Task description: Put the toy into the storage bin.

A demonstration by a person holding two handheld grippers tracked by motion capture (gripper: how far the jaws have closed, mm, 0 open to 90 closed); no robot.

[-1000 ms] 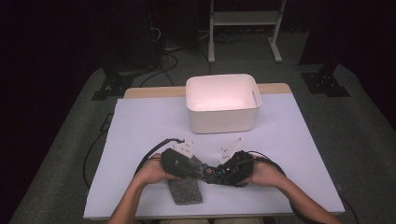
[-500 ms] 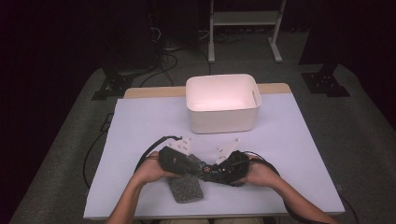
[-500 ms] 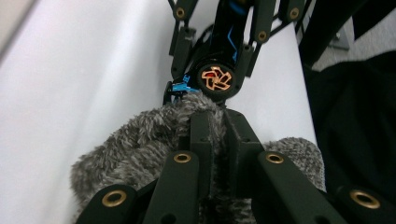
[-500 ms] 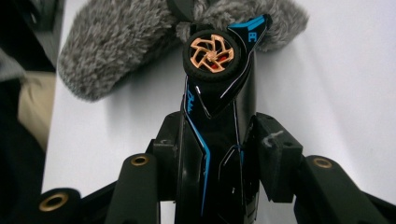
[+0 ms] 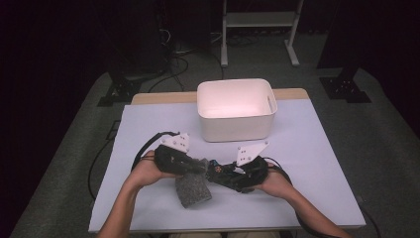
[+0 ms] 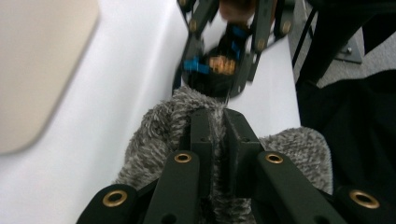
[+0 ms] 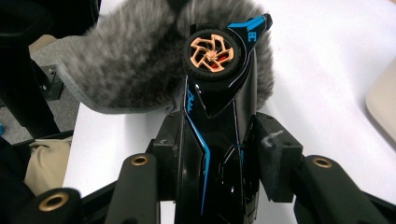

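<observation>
A grey fuzzy cloth hangs from my left gripper, whose jaws are shut on its upper edge. In the left gripper view the left gripper pinches the fabric tight. My right gripper is shut on a black toy car with blue trim and an orange wheel; its jaws have just been closing with the car between them. The car's nose meets the cloth. Ahead of the left jaws, the car appears blurred.
A white plastic bin stands at the back middle of the white table, just beyond both grippers. Its rounded corner lies left of the left jaws. Dark floor, cables and stand legs surround the table.
My left gripper has risen a little and lifted the cloth's upper edge off the table. The right gripper with the car has barely moved.
</observation>
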